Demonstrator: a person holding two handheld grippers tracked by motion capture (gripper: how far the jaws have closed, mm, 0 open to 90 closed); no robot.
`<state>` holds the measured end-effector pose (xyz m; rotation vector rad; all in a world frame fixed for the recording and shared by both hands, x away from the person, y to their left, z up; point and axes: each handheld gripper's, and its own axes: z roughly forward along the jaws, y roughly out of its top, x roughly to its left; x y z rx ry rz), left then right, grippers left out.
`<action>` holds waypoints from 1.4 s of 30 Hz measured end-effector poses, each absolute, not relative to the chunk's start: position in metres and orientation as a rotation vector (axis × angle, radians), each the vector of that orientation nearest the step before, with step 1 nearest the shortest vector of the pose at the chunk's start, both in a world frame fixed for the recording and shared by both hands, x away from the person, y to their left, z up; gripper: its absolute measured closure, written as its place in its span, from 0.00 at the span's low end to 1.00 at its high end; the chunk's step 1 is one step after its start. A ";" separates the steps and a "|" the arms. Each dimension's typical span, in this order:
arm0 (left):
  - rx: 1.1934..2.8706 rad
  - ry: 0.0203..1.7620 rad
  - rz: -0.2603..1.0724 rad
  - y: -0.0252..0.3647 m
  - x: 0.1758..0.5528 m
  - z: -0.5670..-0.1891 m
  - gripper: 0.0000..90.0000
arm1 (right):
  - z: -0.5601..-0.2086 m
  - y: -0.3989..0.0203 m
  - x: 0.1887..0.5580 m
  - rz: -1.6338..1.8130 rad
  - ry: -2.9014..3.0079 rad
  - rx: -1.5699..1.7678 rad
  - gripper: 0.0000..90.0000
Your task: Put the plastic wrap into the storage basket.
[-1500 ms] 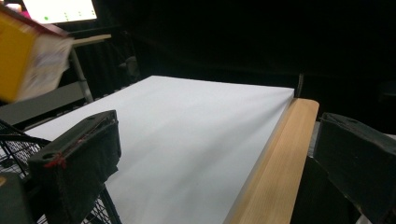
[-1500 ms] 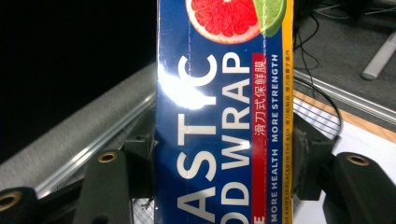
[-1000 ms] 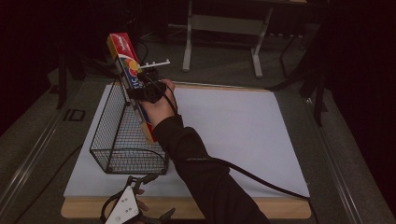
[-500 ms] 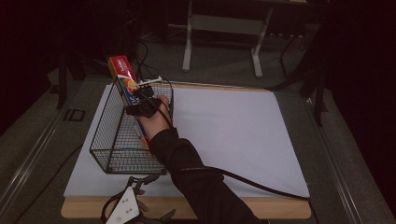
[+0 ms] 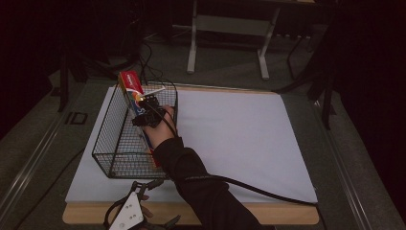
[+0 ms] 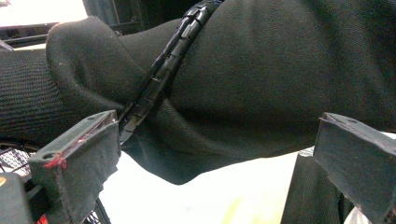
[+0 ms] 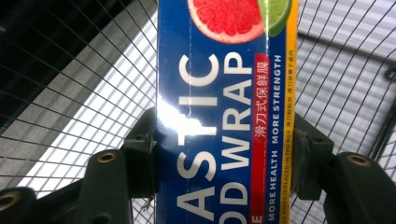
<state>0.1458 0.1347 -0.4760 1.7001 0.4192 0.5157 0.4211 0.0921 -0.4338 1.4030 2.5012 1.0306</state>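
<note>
A long blue and red plastic wrap box (image 5: 130, 87) slants over the black wire basket (image 5: 103, 146), its red end sticking out past the far rim. My right gripper (image 5: 146, 109) is shut on the box around its middle, inside the basket. In the right gripper view the two pads (image 7: 142, 158) press both long sides of the box (image 7: 224, 93), with basket mesh (image 7: 70, 93) behind. My left gripper (image 5: 143, 186) rests at the table's near edge, below the basket. Its jaws stand wide apart with nothing between them, and a dark sleeve (image 6: 261, 79) with a cable lies beyond.
The basket stands on the left part of a white mat (image 5: 239, 129) on a wooden table. The person's right forearm (image 5: 191, 177) crosses the basket's near right corner. A black cable (image 5: 258, 190) trails over the mat. A metal stand (image 5: 230, 28) is behind the table.
The right hand has come down with the box, from above the basket's far rim into the basket. The left gripper has stayed where it was.
</note>
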 end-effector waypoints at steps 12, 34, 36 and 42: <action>1.700 0.420 0.512 0.135 0.146 -0.476 0.01 | -0.453 0.093 0.430 0.962 2.587 1.450 0.43; 1.711 0.423 0.505 0.134 0.148 -0.477 0.01 | -0.416 0.070 0.422 1.166 2.581 1.155 0.22; 1.714 0.425 0.504 0.133 0.149 -0.477 0.01 | -0.411 0.066 0.420 1.184 2.569 1.132 0.22; 1.718 0.424 0.505 0.133 0.149 -0.478 0.01 | -0.401 0.054 0.414 1.210 2.580 1.064 0.21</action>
